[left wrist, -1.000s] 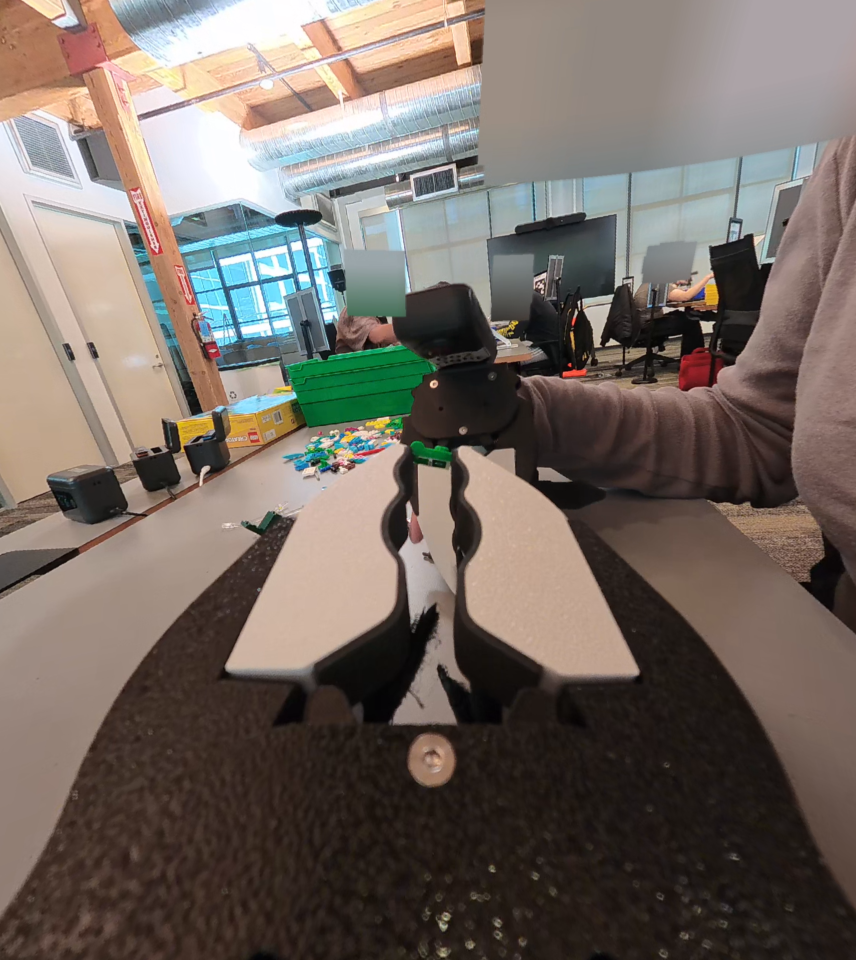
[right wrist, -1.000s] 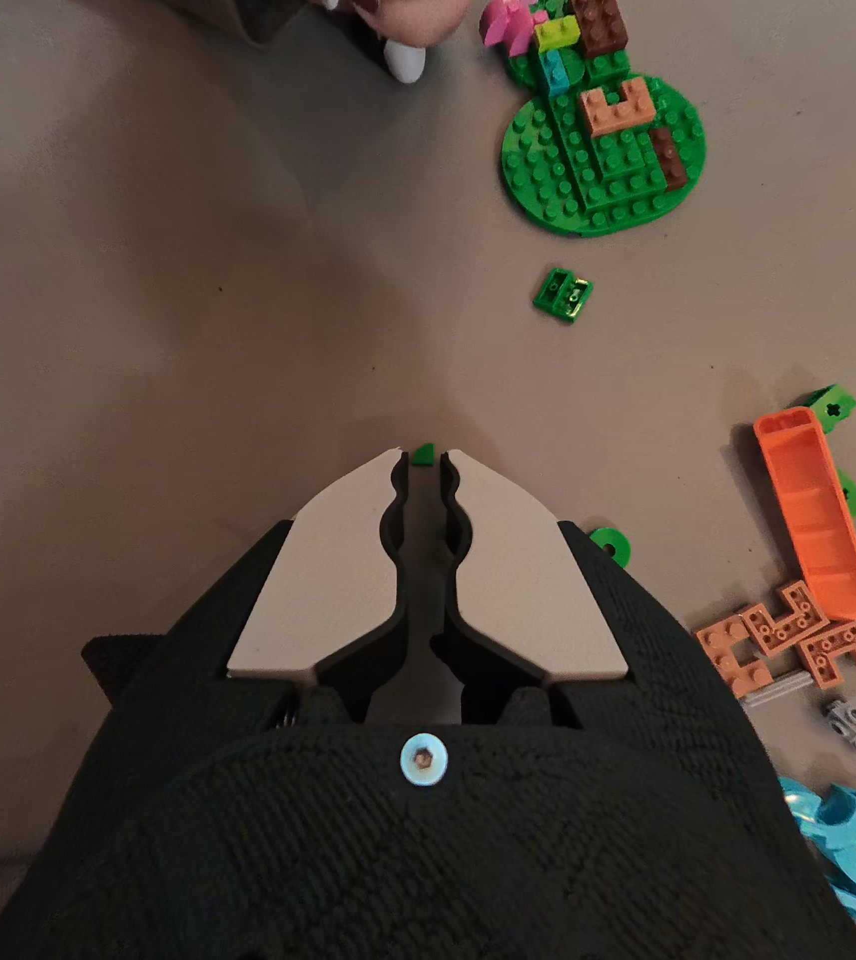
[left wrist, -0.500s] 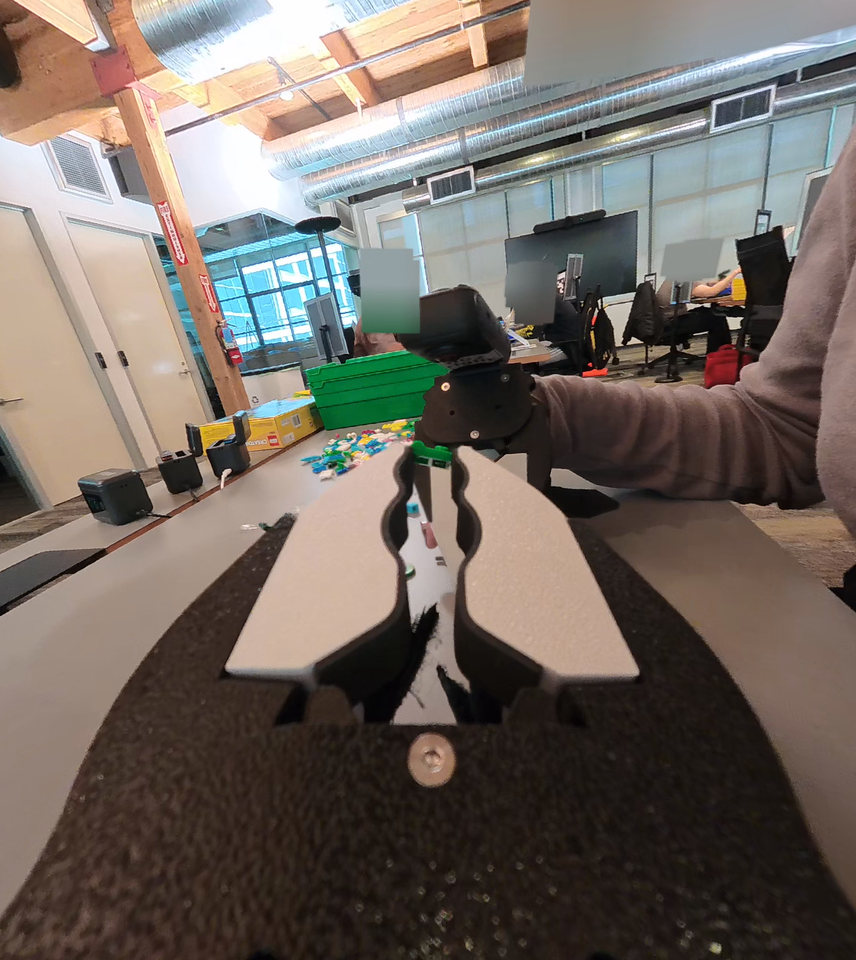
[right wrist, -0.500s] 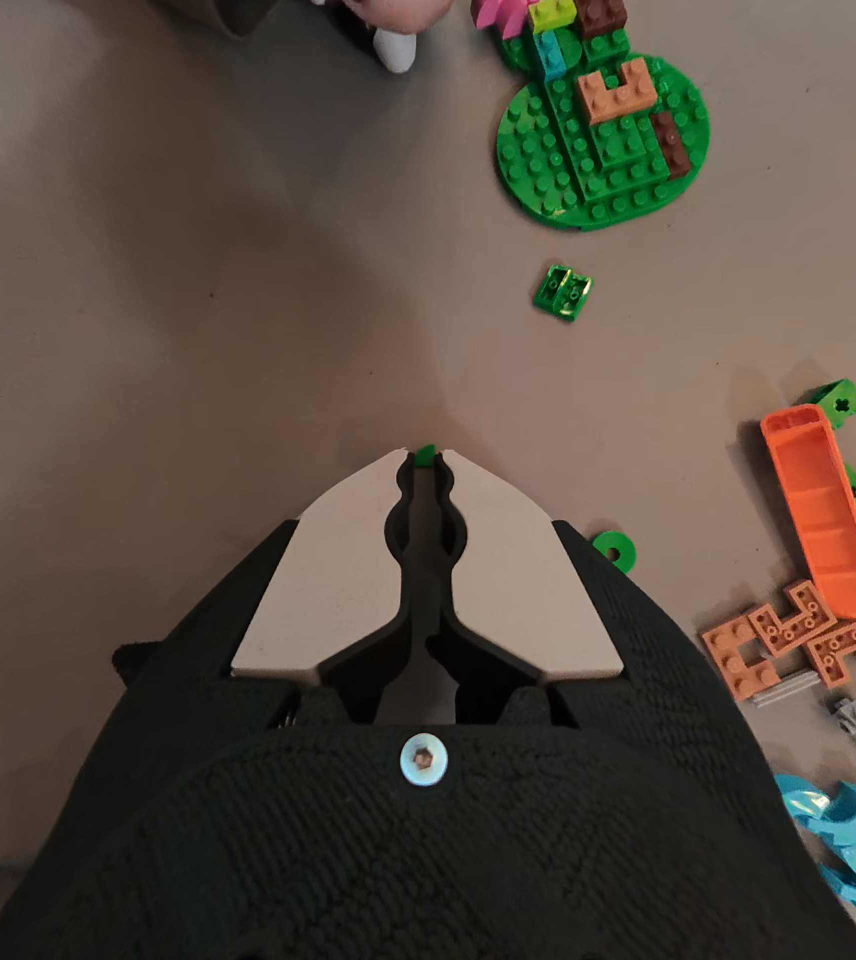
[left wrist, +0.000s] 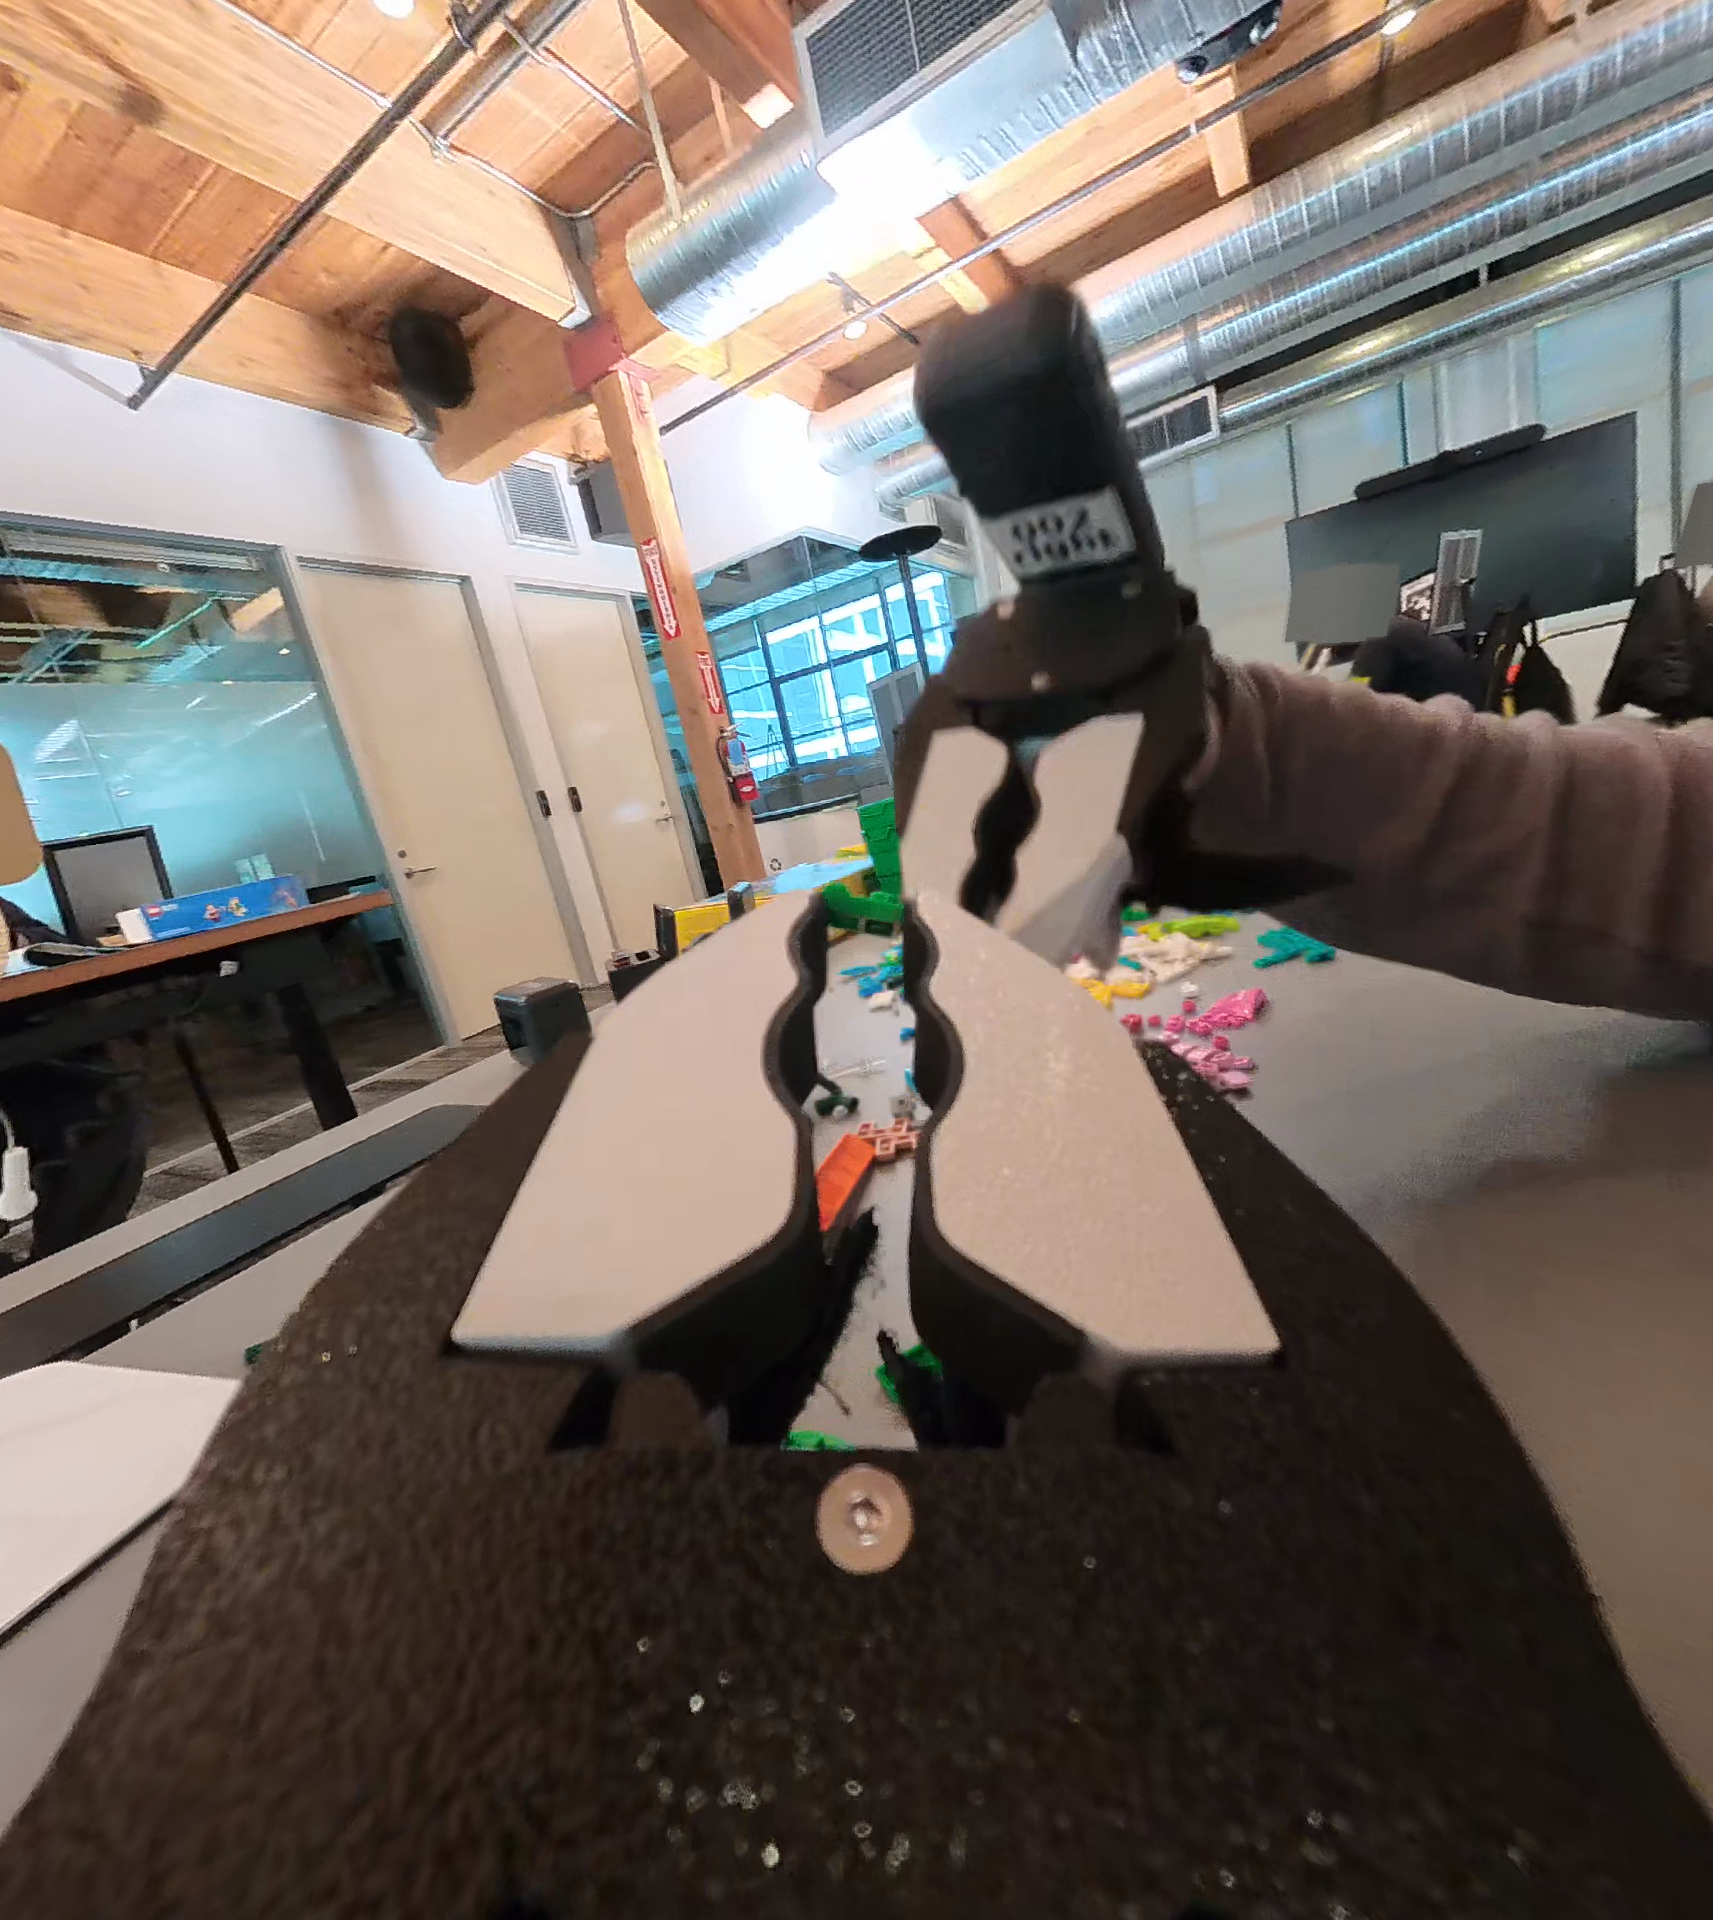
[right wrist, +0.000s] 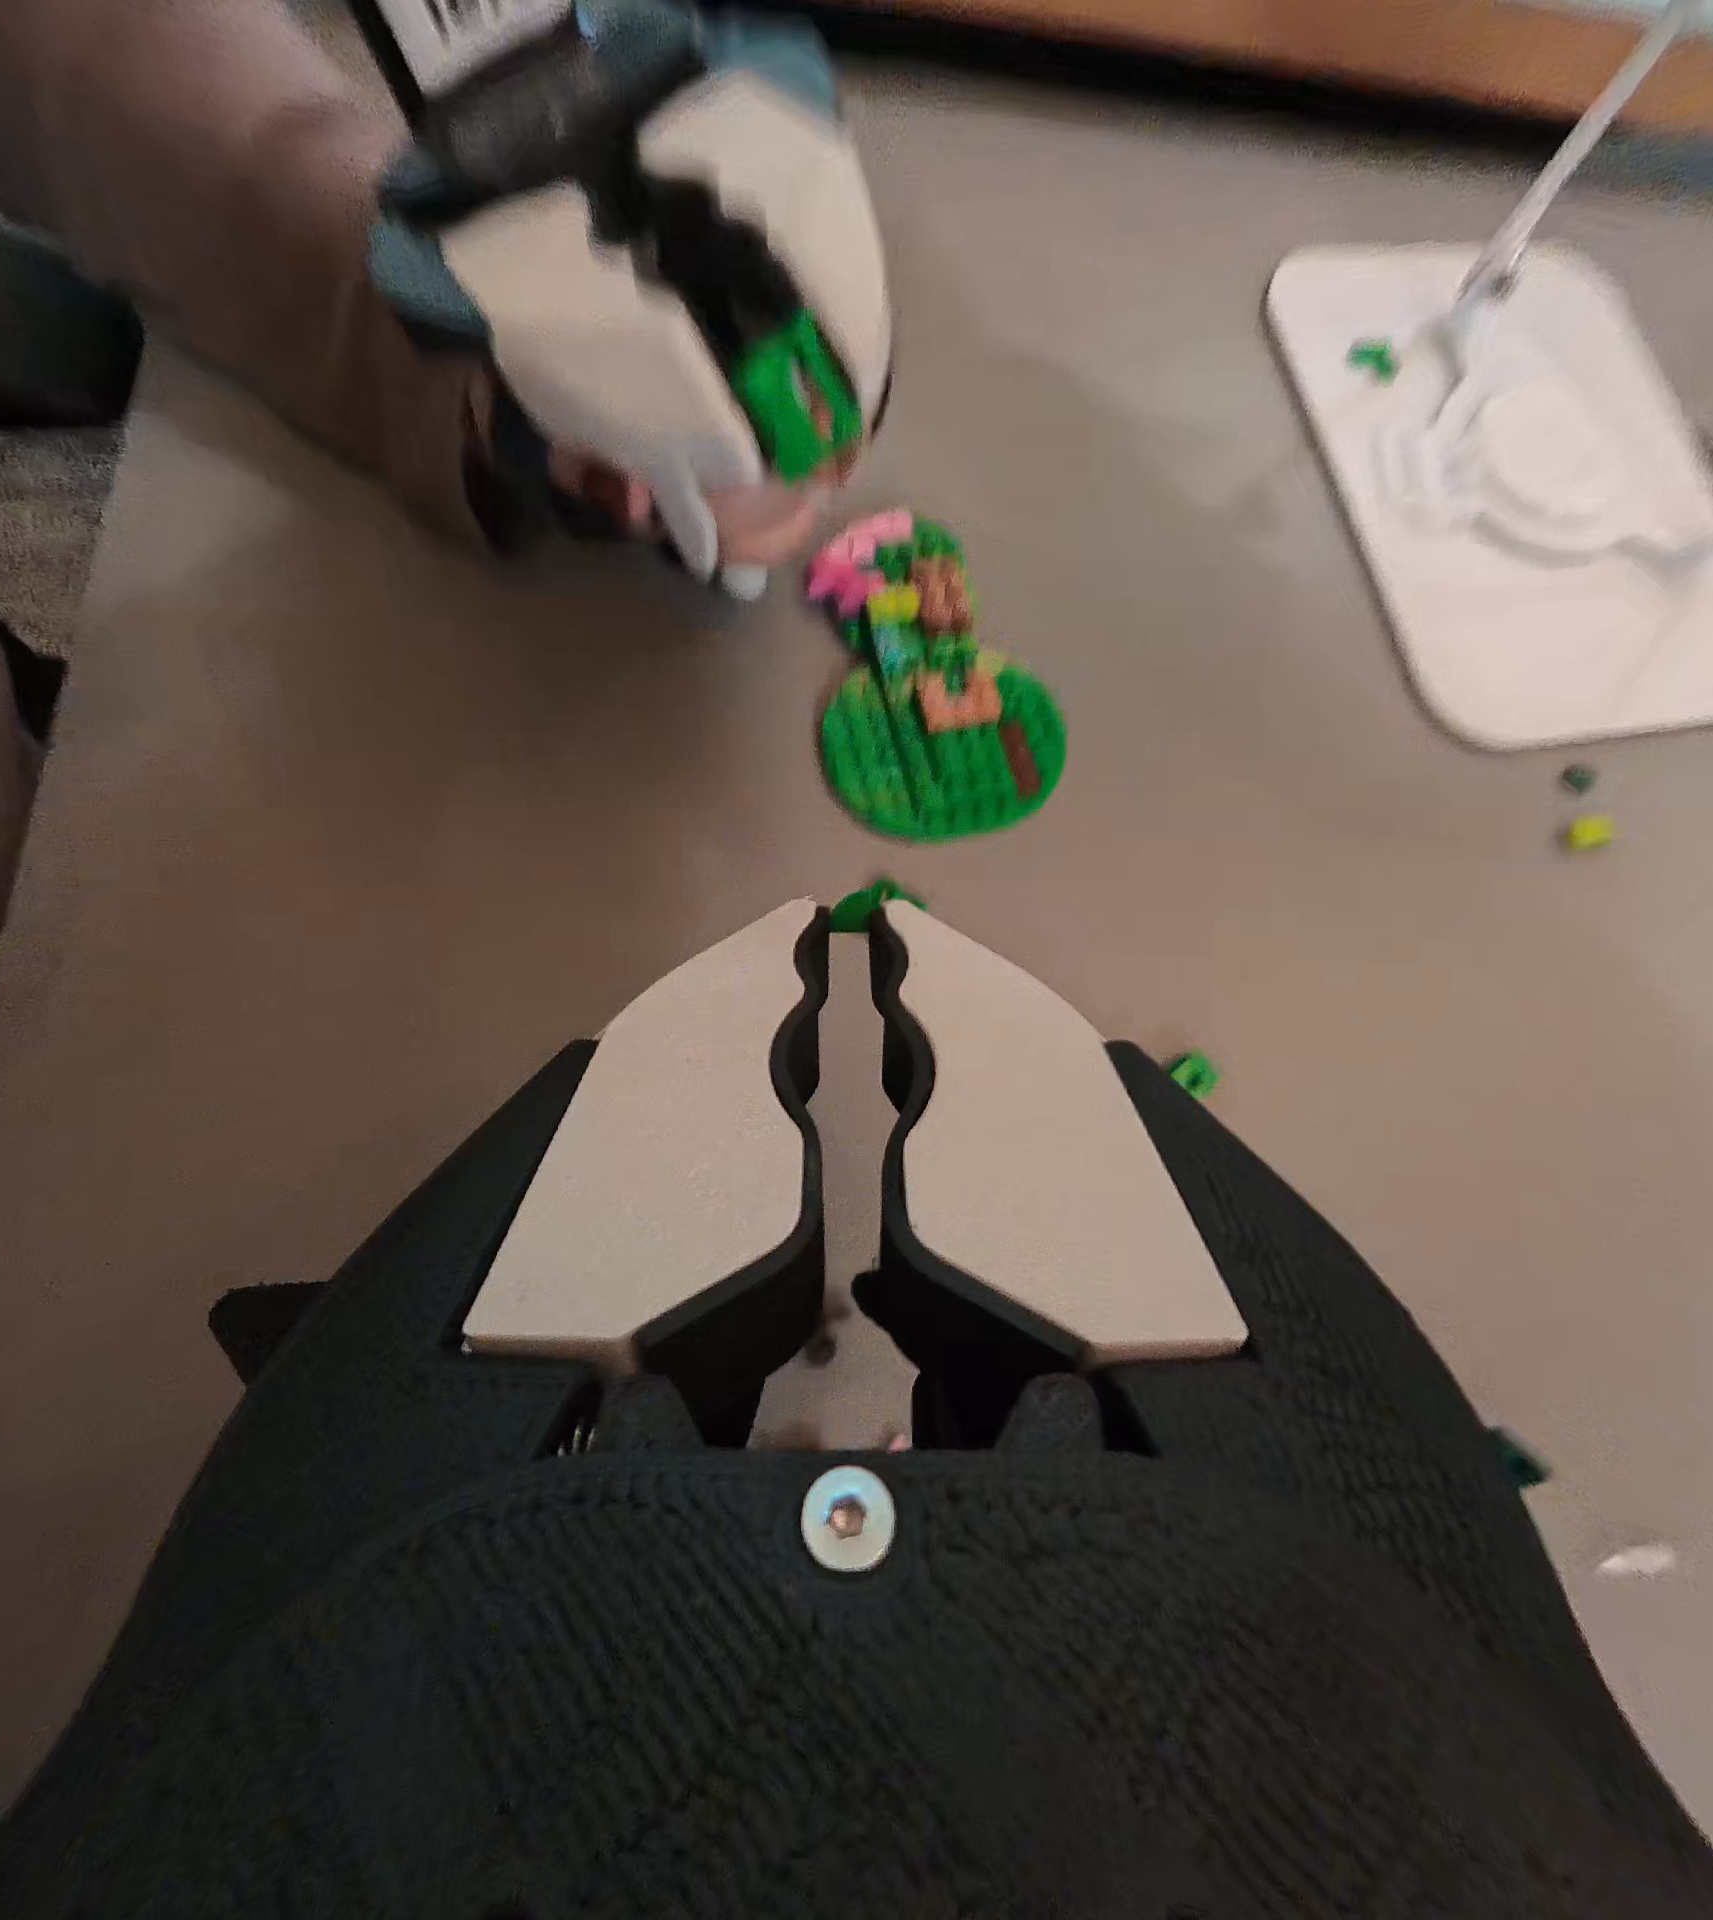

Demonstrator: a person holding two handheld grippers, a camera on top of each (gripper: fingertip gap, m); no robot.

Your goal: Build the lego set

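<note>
My right gripper [right wrist: 850,914] is shut on a small green lego piece [right wrist: 867,902] at its tips, held above the grey table. A round green baseplate build [right wrist: 940,769] with a pink flower [right wrist: 847,556] and tan and brown bricks lies just beyond it. My left gripper [right wrist: 800,473] shows blurred at the upper left, raised over the table and shut on a green lego piece [right wrist: 790,384]. In the left wrist view, the left gripper [left wrist: 860,920] has its jaws nearly together. The right gripper [left wrist: 1023,904] hangs there just beyond the left fingertips, pointing down.
A white stand base [right wrist: 1517,499] sits at the right, with small loose pieces [right wrist: 1590,829] near it. Loose bricks [left wrist: 1195,997] and an orange piece [left wrist: 844,1169] lie on the table [right wrist: 416,831] ahead. A sleeved arm [left wrist: 1506,831] crosses from the right.
The right gripper has lifted and tilted back, so the green build sits farther off. The left gripper has risen and swung into the right wrist view. The left view has tilted up and turned left.
</note>
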